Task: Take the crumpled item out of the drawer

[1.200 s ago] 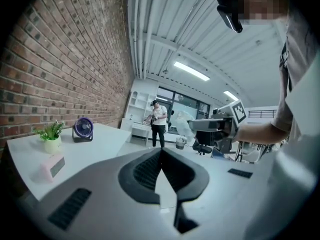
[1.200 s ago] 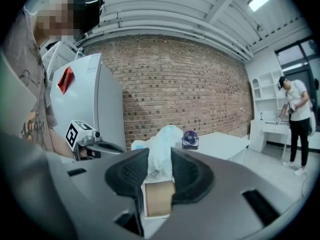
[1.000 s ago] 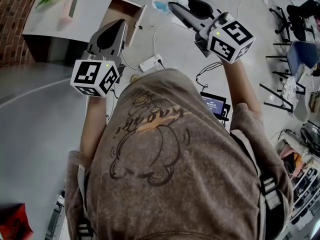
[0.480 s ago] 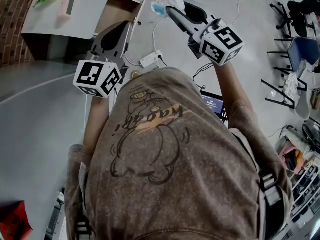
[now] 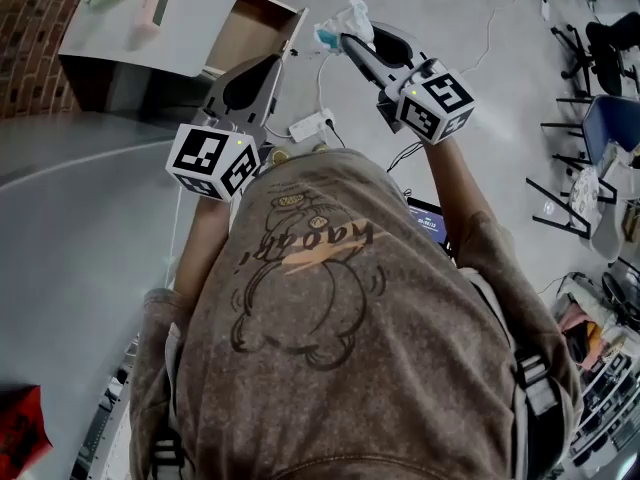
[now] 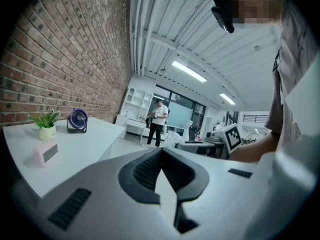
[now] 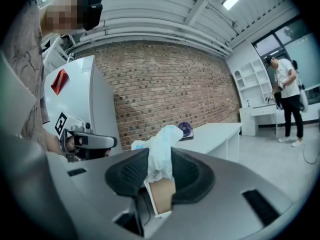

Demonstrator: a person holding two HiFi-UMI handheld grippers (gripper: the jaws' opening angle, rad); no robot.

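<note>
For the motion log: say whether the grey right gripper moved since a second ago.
Yes: the grey right gripper, clamping the crumpled white item, has drifted toward the white floor power strip in the head view.

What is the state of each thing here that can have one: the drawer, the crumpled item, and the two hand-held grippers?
Drawer: pulled out, open.
Crumpled item: out of the drawer, held in the air beside it.
Right hand-held gripper: shut on the crumpled item.
Left hand-held gripper: shut, with nothing between its jaws.
</note>
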